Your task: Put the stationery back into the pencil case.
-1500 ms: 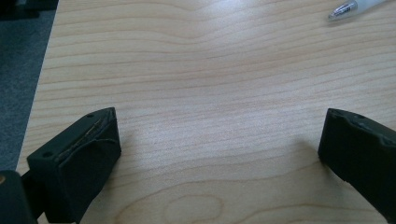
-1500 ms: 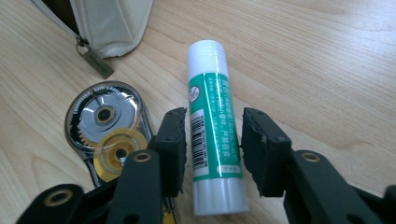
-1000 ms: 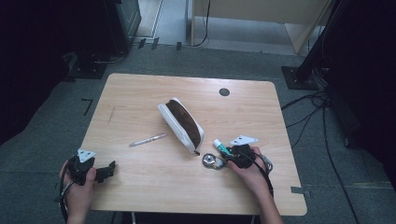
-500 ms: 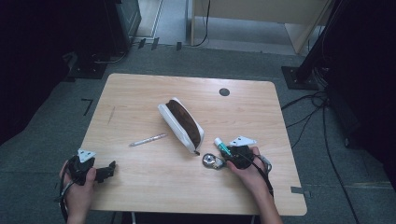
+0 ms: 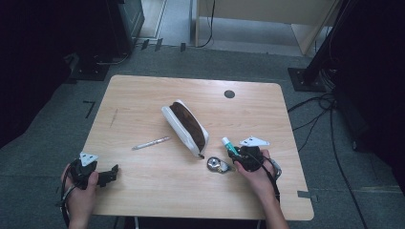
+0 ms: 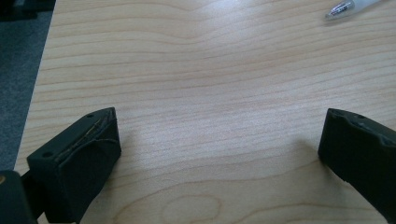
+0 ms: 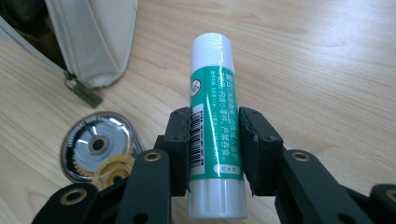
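my right gripper (image 7: pixel 214 140) pinches a green-and-white glue stick (image 7: pixel 215 121) by its lower half, both pads pressed on the label, the capped end pointing away over the wooden table (image 5: pixel 143 95). just beside it lies a clear round correction tape dispenser (image 7: pixel 95 149), and past that the zipper end of the white pencil case (image 5: pixel 185 126), which lies open at mid-table. my left gripper (image 6: pixel 219 144) rests at the near left corner, jaws spread over bare wood, a pen (image 5: pixel 151 143) lying well ahead of it.
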The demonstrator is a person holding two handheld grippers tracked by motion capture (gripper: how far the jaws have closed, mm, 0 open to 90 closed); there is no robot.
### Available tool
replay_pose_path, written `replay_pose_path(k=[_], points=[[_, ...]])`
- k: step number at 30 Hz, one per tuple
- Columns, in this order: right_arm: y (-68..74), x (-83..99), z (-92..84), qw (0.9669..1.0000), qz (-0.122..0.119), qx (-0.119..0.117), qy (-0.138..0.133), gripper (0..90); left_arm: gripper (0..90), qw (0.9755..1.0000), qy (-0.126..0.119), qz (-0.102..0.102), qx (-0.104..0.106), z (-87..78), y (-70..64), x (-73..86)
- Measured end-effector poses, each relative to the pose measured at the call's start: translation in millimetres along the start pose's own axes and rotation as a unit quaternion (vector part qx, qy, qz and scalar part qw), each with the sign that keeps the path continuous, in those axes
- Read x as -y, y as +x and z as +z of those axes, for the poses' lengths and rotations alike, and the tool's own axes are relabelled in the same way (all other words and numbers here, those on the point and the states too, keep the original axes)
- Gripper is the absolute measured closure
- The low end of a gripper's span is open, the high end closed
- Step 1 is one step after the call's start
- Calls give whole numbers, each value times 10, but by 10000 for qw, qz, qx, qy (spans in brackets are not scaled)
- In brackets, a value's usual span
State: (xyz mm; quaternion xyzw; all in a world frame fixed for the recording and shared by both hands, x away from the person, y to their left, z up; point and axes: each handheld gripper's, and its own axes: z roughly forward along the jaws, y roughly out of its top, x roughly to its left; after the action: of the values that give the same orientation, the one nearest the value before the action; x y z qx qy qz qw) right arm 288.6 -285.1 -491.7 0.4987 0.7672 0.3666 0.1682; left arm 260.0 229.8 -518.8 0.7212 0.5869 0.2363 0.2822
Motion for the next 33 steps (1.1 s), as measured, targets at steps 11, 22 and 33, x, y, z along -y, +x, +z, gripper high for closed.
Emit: replay_pose_path(k=[11,22,33], points=[[118,-189,-120,9998,48,-95,-168,667,0,10000,-3,13,11,0,0,0],[236,-405,-200,9993,39,-218,-311,667,0,10000,-1,14,12,0,0,0],[389,-638,-257,9982,-25,-371,-469,667,0,10000,-1,15,12,0,0,0]])
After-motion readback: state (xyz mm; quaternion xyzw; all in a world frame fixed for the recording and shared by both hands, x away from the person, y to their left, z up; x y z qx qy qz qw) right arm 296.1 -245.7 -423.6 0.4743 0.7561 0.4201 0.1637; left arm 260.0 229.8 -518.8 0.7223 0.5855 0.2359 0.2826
